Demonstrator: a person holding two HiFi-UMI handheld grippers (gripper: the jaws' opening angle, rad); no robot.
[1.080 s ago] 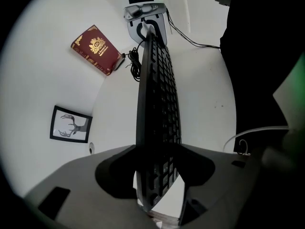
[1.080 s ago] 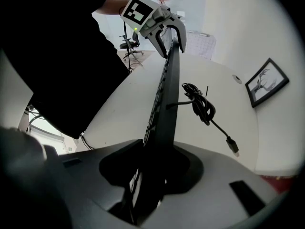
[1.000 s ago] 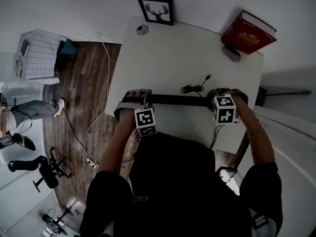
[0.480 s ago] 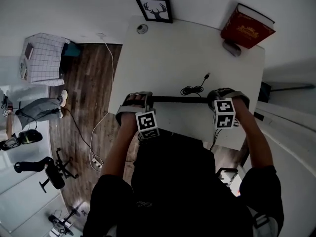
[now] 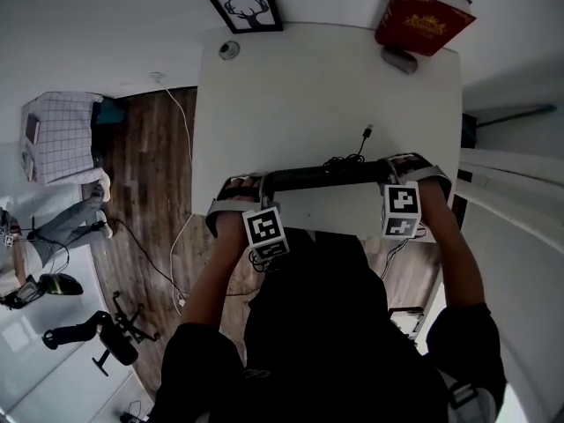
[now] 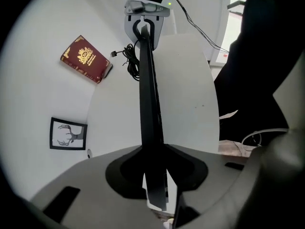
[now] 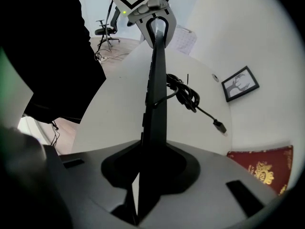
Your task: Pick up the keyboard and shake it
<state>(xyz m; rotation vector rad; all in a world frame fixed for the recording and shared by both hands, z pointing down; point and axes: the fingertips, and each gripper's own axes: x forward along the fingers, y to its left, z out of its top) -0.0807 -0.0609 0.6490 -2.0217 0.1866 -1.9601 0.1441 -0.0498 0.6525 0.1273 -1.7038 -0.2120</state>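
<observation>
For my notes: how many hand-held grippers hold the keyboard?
2. Left hand-held gripper clamps the slim black keyboard's left end, the right hand-held gripper its right end; both just closed further.

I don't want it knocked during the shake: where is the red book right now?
In the head view the red book sits at the far right corner of the table, across from the framed deer picture at the far left, beyond the keyboard.
</observation>
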